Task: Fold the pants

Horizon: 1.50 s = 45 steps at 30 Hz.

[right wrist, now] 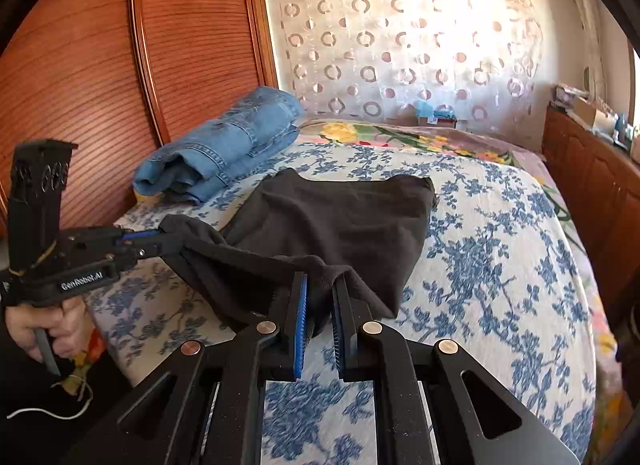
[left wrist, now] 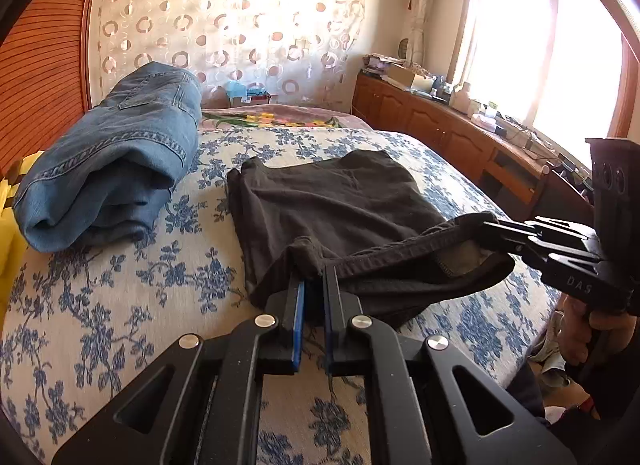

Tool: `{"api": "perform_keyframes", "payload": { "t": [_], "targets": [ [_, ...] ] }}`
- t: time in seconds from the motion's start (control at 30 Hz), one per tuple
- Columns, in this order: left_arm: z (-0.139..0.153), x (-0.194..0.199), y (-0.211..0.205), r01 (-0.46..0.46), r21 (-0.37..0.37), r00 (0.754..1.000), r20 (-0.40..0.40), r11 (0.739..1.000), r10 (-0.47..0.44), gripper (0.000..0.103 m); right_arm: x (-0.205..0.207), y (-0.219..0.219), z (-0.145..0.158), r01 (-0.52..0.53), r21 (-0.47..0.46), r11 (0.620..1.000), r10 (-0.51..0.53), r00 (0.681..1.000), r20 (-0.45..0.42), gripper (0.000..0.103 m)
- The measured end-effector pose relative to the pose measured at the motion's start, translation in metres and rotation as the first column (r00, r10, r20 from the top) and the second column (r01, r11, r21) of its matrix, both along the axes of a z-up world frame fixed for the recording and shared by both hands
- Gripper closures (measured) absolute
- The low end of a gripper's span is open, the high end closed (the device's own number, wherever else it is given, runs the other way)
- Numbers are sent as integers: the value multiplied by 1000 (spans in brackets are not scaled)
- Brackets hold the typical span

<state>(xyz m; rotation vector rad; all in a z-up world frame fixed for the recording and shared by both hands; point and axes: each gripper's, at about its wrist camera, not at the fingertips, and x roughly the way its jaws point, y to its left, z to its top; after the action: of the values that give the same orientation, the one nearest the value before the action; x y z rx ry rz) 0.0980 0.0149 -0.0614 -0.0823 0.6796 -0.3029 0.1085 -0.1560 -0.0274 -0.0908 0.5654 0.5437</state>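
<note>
Black pants lie partly folded on the bed, with their near edge lifted off the cover. In the left wrist view my left gripper is shut on the left end of that edge. My right gripper pinches the other end at the right, and the hem hangs stretched between the two. In the right wrist view the right gripper is shut on a bunch of the black pants. The left gripper grips the cloth at the left, held by a hand.
Folded blue jeans lie at the far left of the bed, against a wooden panel. A wooden cabinet with clutter runs along the right side under a bright window. A patterned curtain hangs behind the bed.
</note>
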Motion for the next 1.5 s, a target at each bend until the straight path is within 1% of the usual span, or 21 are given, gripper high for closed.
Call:
{"api": "perform_keyframes", "payload": {
  "t": [0.13, 0.37, 0.5, 0.77, 1.03, 1.1, 1.27, 1.4, 1.5],
  "targets": [
    [7, 11, 0, 1, 13, 1000, 13, 1000, -1, 94, 12, 4, 5, 4, -22, 1000, -4, 1000, 26, 92],
    [31, 33, -5, 4, 34, 998, 56, 999, -6, 94, 37, 3, 30, 20, -3, 1000, -20, 998, 63, 92],
    [38, 49, -5, 1, 45, 998, 68, 999, -4, 94, 57, 3, 37, 28, 3, 1000, -29, 998, 49, 92],
    [33, 83, -2, 3, 72, 999, 36, 997, -6, 94, 95, 9, 30, 28, -12, 1000, -28, 1000, 3, 92],
    [25, 115, 0, 4, 80, 1000, -7, 997, -3, 94, 140, 20, 24, 15, -32, 999, -16, 999, -31, 92],
    [23, 125, 1, 9, 70, 1000, -20, 998, -8, 94, 149, 22, 21, 11, -37, 999, -13, 999, -38, 92],
    [24, 141, -1, 21, 79, 1000, -21, 997, -19, 94, 172, 23, 16, 11, -24, 1000, -13, 998, -64, 92],
    [23, 148, -3, 31, 93, 999, -15, 995, -30, 94, 188, 23, 9, 16, -5, 1000, -16, 996, -90, 92],
    [21, 151, -5, 36, 91, 999, -11, 995, -35, 94, 195, 21, 6, 23, 8, 1000, -22, 993, -116, 92]
  ]
}}
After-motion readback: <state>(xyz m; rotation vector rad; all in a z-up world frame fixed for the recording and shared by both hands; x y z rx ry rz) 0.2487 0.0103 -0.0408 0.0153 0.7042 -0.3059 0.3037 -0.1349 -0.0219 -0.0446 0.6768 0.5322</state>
